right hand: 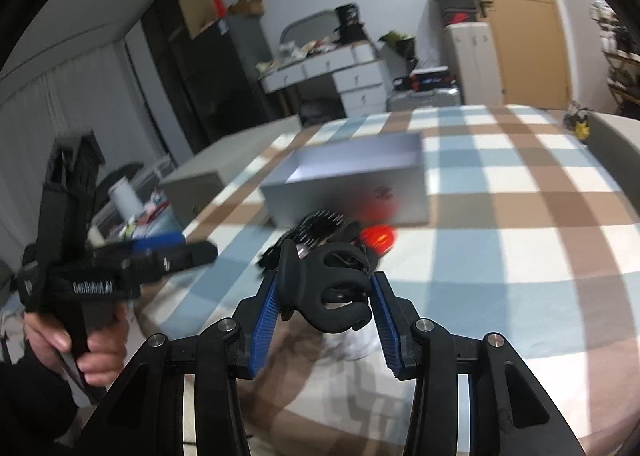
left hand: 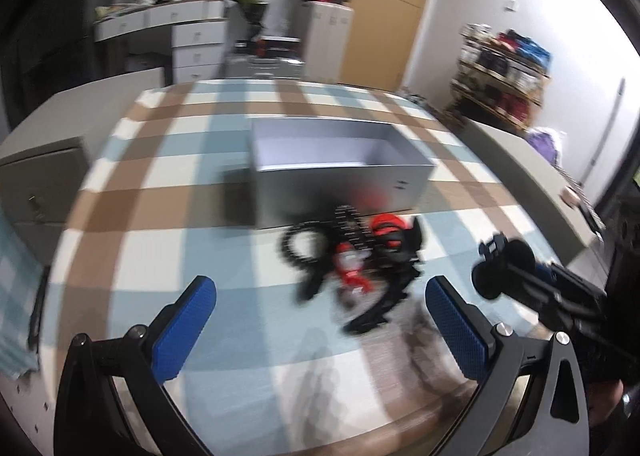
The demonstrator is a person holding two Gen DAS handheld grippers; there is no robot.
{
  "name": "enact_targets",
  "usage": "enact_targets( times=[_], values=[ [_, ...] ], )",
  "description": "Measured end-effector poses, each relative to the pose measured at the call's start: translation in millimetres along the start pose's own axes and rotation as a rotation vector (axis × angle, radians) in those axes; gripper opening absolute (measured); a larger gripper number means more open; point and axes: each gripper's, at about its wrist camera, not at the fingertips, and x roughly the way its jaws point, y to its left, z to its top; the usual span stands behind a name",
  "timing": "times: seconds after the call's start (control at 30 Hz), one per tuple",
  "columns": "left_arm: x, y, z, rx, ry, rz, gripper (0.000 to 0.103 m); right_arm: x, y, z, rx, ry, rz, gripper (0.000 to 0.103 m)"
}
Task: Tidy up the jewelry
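My right gripper (right hand: 325, 281) is shut on a black claw hair clip (right hand: 332, 296), held just above the checked tablecloth (right hand: 500, 216). The left wrist view shows that clip (left hand: 505, 268) at the right, in front of the right gripper's fingers (left hand: 560, 292). A blurred pile lies before an open grey box (left hand: 344, 184): a black beaded bracelet (left hand: 300, 252), a red and black piece (left hand: 386, 228) and a smaller red piece (left hand: 352, 276). My left gripper (left hand: 320, 286) stands open in front of the pile with nothing between its blue pads. It also shows at the left (right hand: 192, 246), held by a hand (right hand: 96, 352).
The grey box (right hand: 352, 192) sits mid-table, behind the pile's red piece (right hand: 378, 236). Low grey cabinets (left hand: 40, 184) flank the table on the left and right (left hand: 516, 160). White drawers (left hand: 196, 44), a shelf of clutter (left hand: 504, 68) and a wooden door stand behind.
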Motion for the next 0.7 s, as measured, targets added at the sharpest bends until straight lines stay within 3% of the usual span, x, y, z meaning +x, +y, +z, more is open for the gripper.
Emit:
enact_targets(
  times=[0.1,0.2,0.33,0.47,0.7],
  values=[
    [5.0,-19.6,8.0,0.064,0.013,-0.075,0.102,-9.5,-15.1,6.0,0.014,-0.036,-0.044,0.044],
    [15.2,-36.3,18.5,0.13,0.032,-0.1,0.102,-15.6,-30.8,11.2,0.04,-0.059,-0.071,0.044],
    [31.2,-52.9,28.6,0.208,0.054,-0.128,0.094,-19.2,-49.7,12.7,0.064,-0.074,-0.106,0.044],
    [54.0,-60.1,33.8,0.273,0.12,-0.124,0.076,-20.6,-56.9,10.8,0.071,-0.076,-0.105,0.044],
    [72.4,-54.5,34.5,0.252,0.234,-0.125,0.058,-19.5,-59.3,12.9,0.069,-0.089,-0.075,0.044]
  ],
)
